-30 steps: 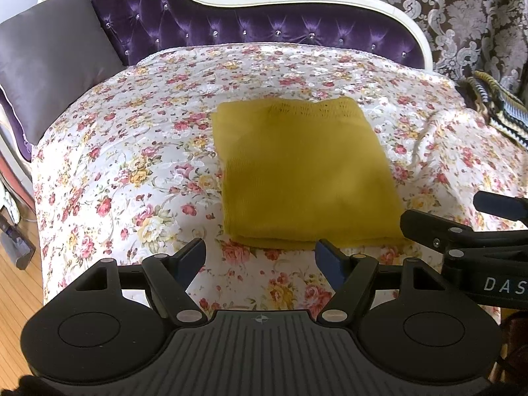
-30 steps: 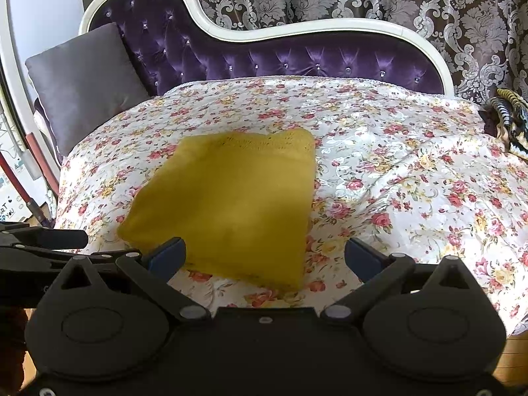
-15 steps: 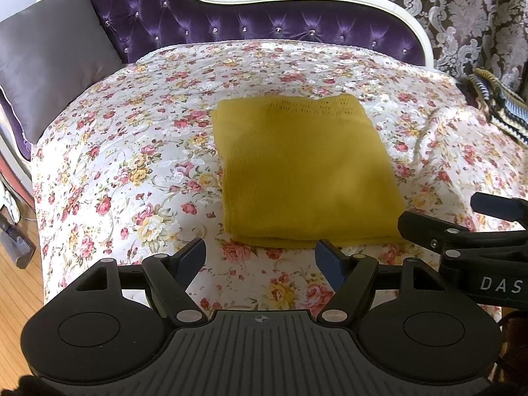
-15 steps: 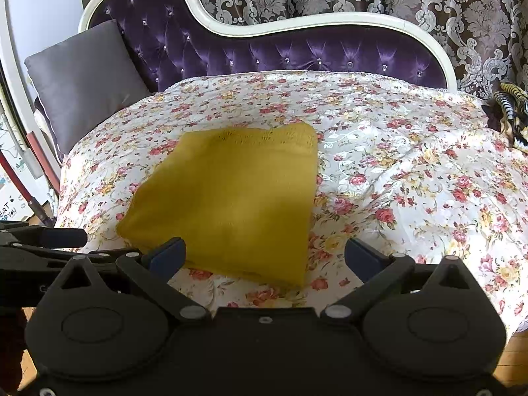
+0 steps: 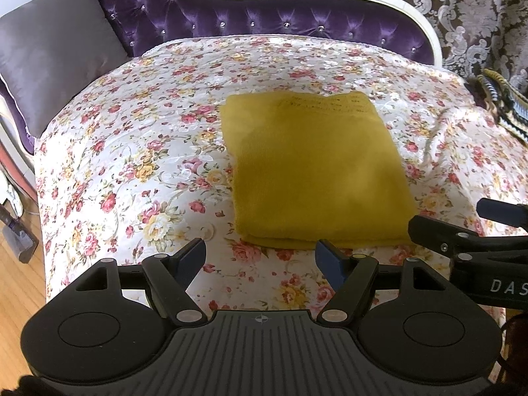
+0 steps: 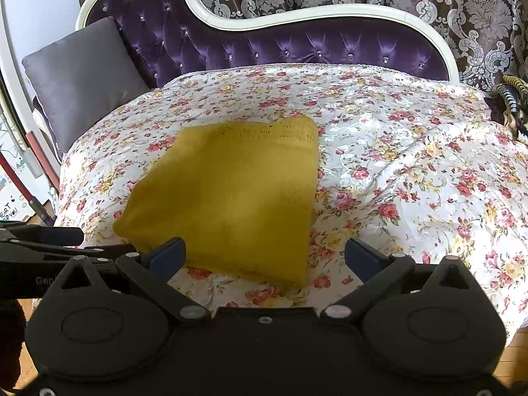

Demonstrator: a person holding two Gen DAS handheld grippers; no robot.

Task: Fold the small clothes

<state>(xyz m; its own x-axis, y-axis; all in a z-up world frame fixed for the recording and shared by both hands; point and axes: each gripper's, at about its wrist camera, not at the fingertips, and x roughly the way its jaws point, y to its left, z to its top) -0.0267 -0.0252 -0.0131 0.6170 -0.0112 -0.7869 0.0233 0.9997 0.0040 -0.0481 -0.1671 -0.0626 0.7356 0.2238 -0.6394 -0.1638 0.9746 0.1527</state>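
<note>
A folded yellow cloth (image 5: pixel 313 171) lay flat on the floral cover (image 5: pixel 132 151) of a purple daybed (image 6: pixel 297 46), a grey cushion (image 6: pixel 82 79) at its far left end. The left gripper (image 5: pixel 260 255) hovered just short of the cloth's near edge, its jaws wide and empty. The right gripper (image 6: pixel 264 255) hung over the near edge, jaws wide too, holding nothing.
</note>
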